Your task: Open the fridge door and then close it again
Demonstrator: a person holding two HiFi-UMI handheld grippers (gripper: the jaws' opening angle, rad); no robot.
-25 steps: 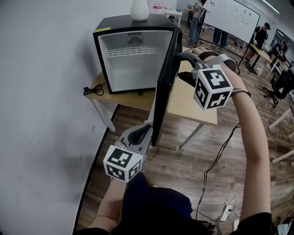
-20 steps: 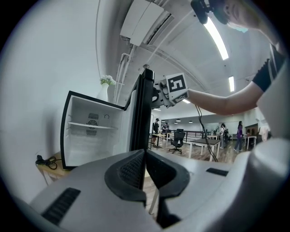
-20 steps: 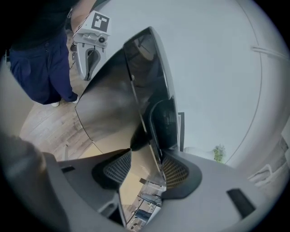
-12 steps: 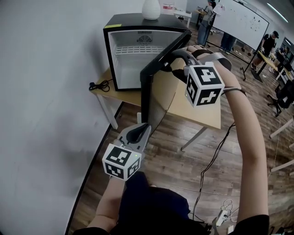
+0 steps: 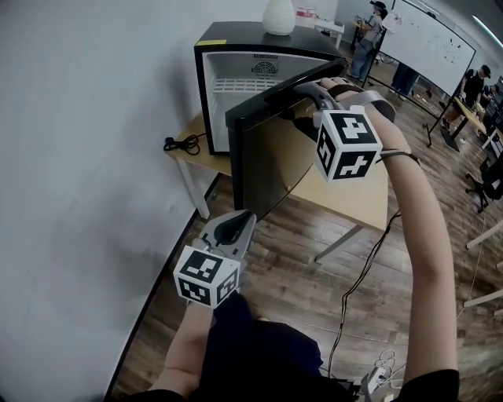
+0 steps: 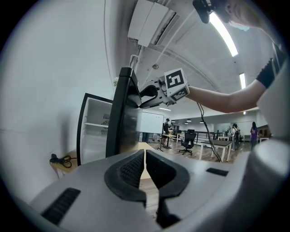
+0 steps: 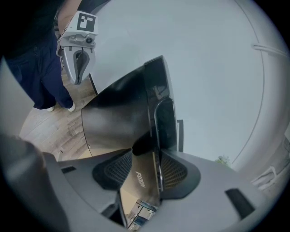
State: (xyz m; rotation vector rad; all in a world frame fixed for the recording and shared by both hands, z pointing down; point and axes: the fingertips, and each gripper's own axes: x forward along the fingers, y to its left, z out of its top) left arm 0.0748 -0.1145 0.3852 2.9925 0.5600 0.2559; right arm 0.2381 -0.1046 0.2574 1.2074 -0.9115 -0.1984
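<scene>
- While the right gripper (image 7: 146, 154) is clamped on the top edge of the fridge door (image 5: 263, 153), the door hangs partway shut, angled across the front of the fridge (image 5: 211, 55).
- Its jaws stand fairly wide, one pad on the door's glossy front face and the other against its edge (the door's thickness fills the gap between them).
- A second ago the door stood nearly edge-on to the head view, wide open. Half a second ago it had begun to swing. Now its face covers the right part of the opening, and only the left part of the white interior and its wire shelf (image 5: 236, 82) show.
- The left gripper (image 6: 145, 152) is held low, clear of the door, with its jaws pressed together and nothing between them.
- A white vase (image 5: 279, 16) stands on top of the fridge, which sits on a wooden table (image 5: 354, 196) beside a grey wall.
- Judged from this, the opening half of the task is done and the closing half is under way. The door is not yet against the cabinet, so it needs pushing further toward the fridge until it seats.
</scene>
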